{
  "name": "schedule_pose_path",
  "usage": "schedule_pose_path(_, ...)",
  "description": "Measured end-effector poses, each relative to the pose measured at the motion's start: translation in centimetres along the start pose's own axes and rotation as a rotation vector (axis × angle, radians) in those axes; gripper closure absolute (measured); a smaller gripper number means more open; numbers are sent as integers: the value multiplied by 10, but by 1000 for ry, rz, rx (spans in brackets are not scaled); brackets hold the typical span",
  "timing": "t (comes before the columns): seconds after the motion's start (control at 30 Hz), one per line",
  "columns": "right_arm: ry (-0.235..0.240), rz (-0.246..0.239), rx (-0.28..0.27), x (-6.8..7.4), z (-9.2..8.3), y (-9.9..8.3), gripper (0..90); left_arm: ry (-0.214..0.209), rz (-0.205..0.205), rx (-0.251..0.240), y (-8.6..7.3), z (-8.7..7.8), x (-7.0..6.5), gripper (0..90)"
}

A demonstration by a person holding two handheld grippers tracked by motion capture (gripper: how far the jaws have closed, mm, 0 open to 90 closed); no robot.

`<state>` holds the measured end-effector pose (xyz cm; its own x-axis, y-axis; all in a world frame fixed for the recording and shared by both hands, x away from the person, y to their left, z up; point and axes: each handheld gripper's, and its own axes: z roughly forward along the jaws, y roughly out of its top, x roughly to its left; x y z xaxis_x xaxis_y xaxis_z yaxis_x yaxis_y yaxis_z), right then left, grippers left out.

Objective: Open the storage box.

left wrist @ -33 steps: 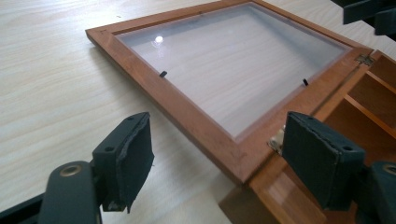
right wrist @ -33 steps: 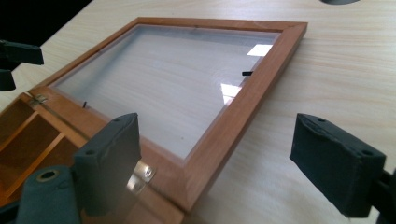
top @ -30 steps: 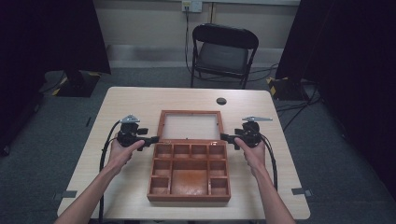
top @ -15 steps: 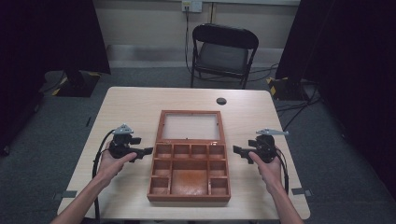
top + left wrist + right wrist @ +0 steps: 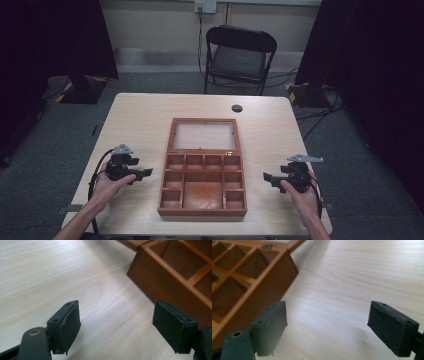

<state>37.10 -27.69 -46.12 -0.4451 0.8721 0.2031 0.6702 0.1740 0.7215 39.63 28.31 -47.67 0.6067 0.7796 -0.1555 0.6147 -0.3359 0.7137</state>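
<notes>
A brown wooden box (image 5: 202, 186) with several empty compartments lies open in the middle of the table, its glass-paned lid (image 5: 204, 135) flat behind it. My left gripper (image 5: 145, 173) hovers left of the box, pointing at its side, jaws open with bare tabletop between them (image 5: 116, 323). The box's side wall (image 5: 160, 282) stands ahead to the right in the left gripper view. My right gripper (image 5: 267, 178) sits right of the box, also open and empty (image 5: 327, 327). The box's wall (image 5: 262, 287) lies to its left in the right gripper view.
The light wooden table (image 5: 140, 120) carries a small round black cable port (image 5: 237, 108) near its far edge. A black folding chair (image 5: 238, 57) stands behind the table. Cables trail from both grippers off the near edge.
Both grippers have pulled away from the box's upper sides, moving outward and toward the table's near edge. The box has stayed put.
</notes>
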Motion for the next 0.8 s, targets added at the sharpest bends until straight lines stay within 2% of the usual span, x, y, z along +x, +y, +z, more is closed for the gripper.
schedule_pose_path(0.1, -19, -9, 29, -4, -2, -9, 149, 17, -5, 21, -5, 0, 3, 214)
schedule_pose_path(0.13, -29, -12, 38, -6, -2, -11, 150, 30, -17, 12, -7, 2, 4, 216)
schedule_pose_path(0.17, -42, -8, 46, -8, -2, -14, 150, 45, -10, 22, -9, 3, 5, 216)
schedule_pose_path(0.2, -62, -7, 55, -11, -1, -17, 150, 59, -12, 39, -11, 6, 6, 216)
schedule_pose_path(0.27, -89, -15, 72, -15, 1, -23, 150, 63, -16, 25, -12, 7, 7, 209)
schedule_pose_path(0.33, -142, -33, 92, -18, 5, -28, 142, 88, -4, 27, -12, 8, 6, 210)
schedule_pose_path(0.37, -174, -51, 74, -19, 6, -30, 142, 98, 11, 26, -13, 9, 5, 210)
schedule_pose_path(0.43, -196, -55, 57, -21, 7, -31, 142, 141, 52, 11, -15, 11, 4, 209)
schedule_pose_path(0.47, -226, -62, 53, -21, 7, -32, 135, 154, 73, 3, -17, 13, 4, 206)
schedule_pose_path(0.53, -242, -64, 16, -22, 10, -36, 105, 158, 61, -31, -20, 15, 3, 165)
schedule_pose_path(0.57, -245, -61, -5, -22, 11, -38, 102, 161, 59, -31, -20, 15, 3, 152)
schedule_pose_path(0.8, -253, -56, -5, -22, 11, -38, 99, 171, 63, -26, -20, 15, 3, 146)
